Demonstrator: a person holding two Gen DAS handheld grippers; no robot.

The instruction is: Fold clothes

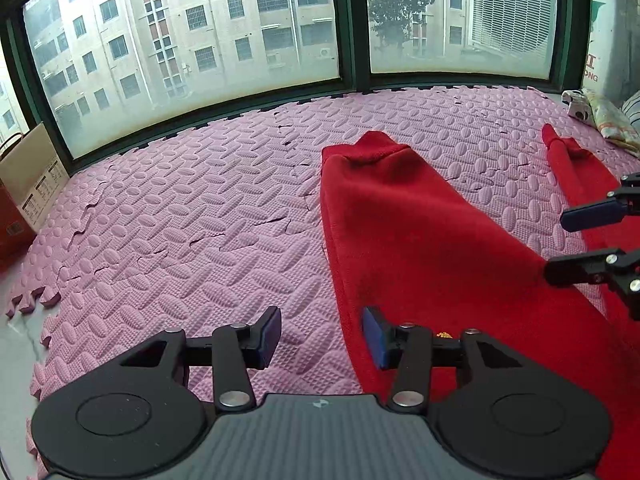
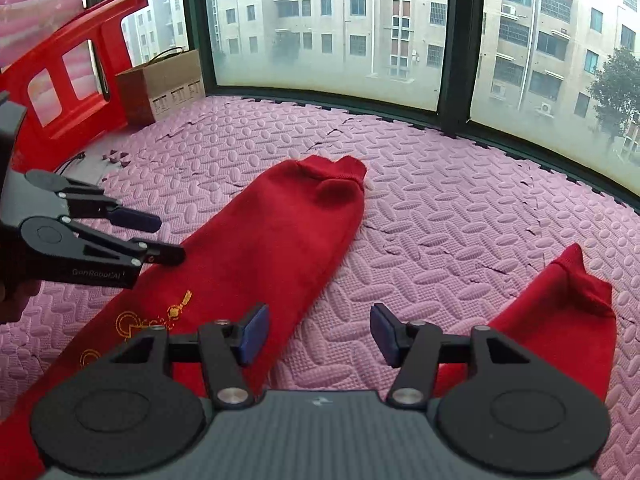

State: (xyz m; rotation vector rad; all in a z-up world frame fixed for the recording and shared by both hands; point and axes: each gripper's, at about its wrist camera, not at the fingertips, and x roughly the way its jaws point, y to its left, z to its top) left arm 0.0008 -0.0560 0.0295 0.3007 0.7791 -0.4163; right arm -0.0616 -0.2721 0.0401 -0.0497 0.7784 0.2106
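A red garment [image 1: 420, 240] lies flat on the pink foam mat [image 1: 180, 220], its two long sections stretched away from me with cuffed ends. In the right wrist view the left section [image 2: 280, 232] carries gold embroidery and the right section [image 2: 560, 320] lies apart from it. My left gripper [image 1: 322, 336] is open and empty, above the left edge of the garment. My right gripper [image 2: 318, 334] is open and empty, above the mat between the two sections. Each gripper shows in the other's view: the right one [image 1: 560, 244] and the left one [image 2: 168, 238], both open above the cloth.
Large windows [image 1: 200, 40] bound the mat's far side. A cardboard box [image 2: 168, 84] and a red plastic chair [image 2: 68, 72] stand at the left. Bundled printed cloth [image 1: 600, 116] lies at the far right corner. The mat's jagged edge [image 1: 36, 304] meets bare floor at left.
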